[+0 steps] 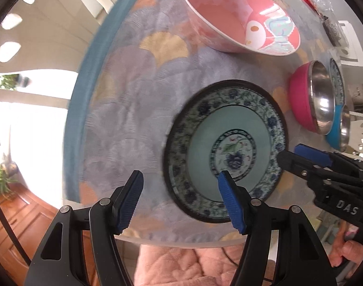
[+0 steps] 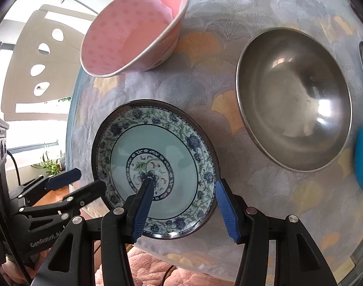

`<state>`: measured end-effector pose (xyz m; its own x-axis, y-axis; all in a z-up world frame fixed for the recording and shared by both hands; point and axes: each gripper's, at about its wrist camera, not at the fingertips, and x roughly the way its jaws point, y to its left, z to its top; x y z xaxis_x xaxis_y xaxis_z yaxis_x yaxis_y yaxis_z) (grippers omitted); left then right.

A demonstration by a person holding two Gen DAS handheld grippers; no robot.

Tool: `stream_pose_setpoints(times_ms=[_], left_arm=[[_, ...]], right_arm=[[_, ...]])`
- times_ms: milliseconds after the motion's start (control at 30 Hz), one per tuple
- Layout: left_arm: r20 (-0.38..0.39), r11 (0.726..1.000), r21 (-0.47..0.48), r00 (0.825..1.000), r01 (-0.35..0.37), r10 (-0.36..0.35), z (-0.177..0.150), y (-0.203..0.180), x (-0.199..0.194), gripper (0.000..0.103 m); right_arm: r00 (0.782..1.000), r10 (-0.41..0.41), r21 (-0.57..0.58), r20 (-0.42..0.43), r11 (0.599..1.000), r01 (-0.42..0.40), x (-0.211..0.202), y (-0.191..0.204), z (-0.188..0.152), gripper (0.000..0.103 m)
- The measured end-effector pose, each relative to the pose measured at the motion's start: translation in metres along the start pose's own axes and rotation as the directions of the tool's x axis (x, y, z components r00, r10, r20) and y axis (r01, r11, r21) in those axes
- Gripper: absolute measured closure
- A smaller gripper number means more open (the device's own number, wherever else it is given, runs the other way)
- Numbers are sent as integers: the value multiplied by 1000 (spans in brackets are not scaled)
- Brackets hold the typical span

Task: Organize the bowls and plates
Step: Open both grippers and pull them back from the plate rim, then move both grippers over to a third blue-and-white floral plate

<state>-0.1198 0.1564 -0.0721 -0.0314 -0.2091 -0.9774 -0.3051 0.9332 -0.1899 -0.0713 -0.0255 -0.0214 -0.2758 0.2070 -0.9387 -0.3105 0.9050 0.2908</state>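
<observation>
A round plate (image 2: pixel 155 174) with a pale teal well, blue floral border and dark rim lies near the surface's (image 2: pixel 264 190) edge; both hand-held grippers, left (image 1: pixel 180 199) and right (image 2: pixel 183 202), hover part-open, gripping nothing

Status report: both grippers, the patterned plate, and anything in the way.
Left gripper open, right gripper open, both straddling blue floral plate rim. Plate flat on tablecloth. Pink bowl and steel bowl stand apart.
</observation>
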Motion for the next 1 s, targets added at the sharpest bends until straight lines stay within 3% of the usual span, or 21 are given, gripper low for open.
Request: stream_pose_setpoints(times_ms=[333, 567, 733, 1000], left_arm=[[37, 999, 45, 999, -2, 1, -11, -1, -38, 39], [82, 1000, 0, 996, 26, -26, -2, -13, -69, 39], [123, 1000, -9, 992, 6, -4, 28, -41, -89, 39], [183, 999, 35, 983, -9, 2, 85, -129, -117, 39]], right_arm=[[998, 24, -23, 59, 999, -22, -32, 25, -26, 51], [991, 37, -80, 129, 996, -27, -81, 18, -11, 50], [979, 49, -117, 198, 993, -26, -127, -4, 14, 46], [960, 56, -127, 274, 992, -21, -183, -73, 52, 44]])
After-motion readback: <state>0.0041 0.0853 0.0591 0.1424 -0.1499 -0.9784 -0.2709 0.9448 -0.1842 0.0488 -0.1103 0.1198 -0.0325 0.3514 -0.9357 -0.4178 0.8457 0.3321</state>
